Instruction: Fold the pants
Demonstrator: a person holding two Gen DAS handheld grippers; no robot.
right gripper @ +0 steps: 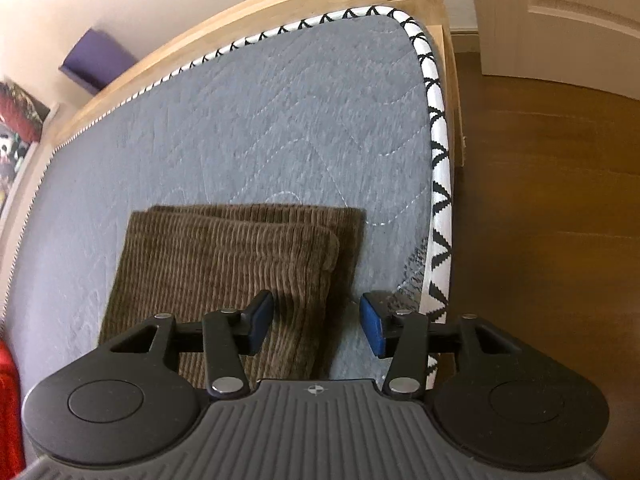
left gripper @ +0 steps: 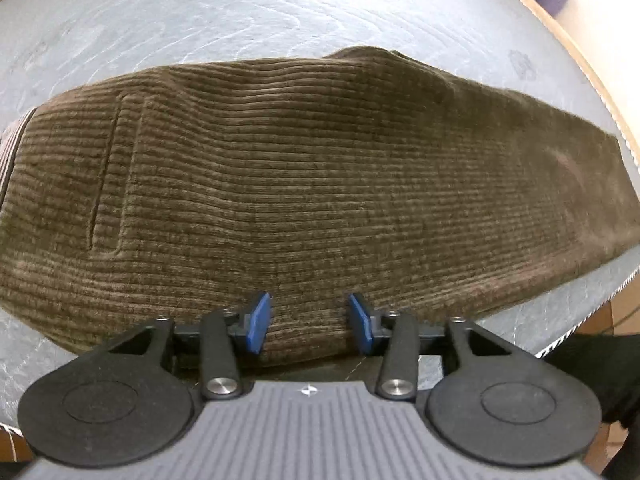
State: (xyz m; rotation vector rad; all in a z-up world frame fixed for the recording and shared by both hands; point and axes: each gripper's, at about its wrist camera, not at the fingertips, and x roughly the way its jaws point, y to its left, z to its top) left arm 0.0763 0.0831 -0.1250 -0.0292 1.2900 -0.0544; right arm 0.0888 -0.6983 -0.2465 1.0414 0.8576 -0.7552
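1. Lying across the grey quilted mattress (left gripper: 240, 8) is the pair of brown corduroy pants (left gripper: 304, 184), folded into a broad band that runs from the left edge of the left wrist view to the right, ribs running lengthwise.
2. A stitched pocket slit (left gripper: 106, 176) shows on the left part of the cloth.
3. The left tongs (left gripper: 308, 322) hang over the near edge of the pants, blue pads (left gripper: 258, 322) spread apart and released; the cloth lies below the gap, and no pad presses on it.
4. In the right wrist view the pants (right gripper: 224, 264) appear as a stacked fold, an upper layer set slightly short of the lower one at the far end.
5. The right tongs (right gripper: 316, 326) are released too: the left pad is over the right edge of the fold, the right pad (right gripper: 372, 328) over bare mattress.
6. Right of that runs the mattress's black-and-white patterned edge (right gripper: 438, 160), then the wooden bed frame (right gripper: 452, 80) and the brown floor (right gripper: 552, 200).
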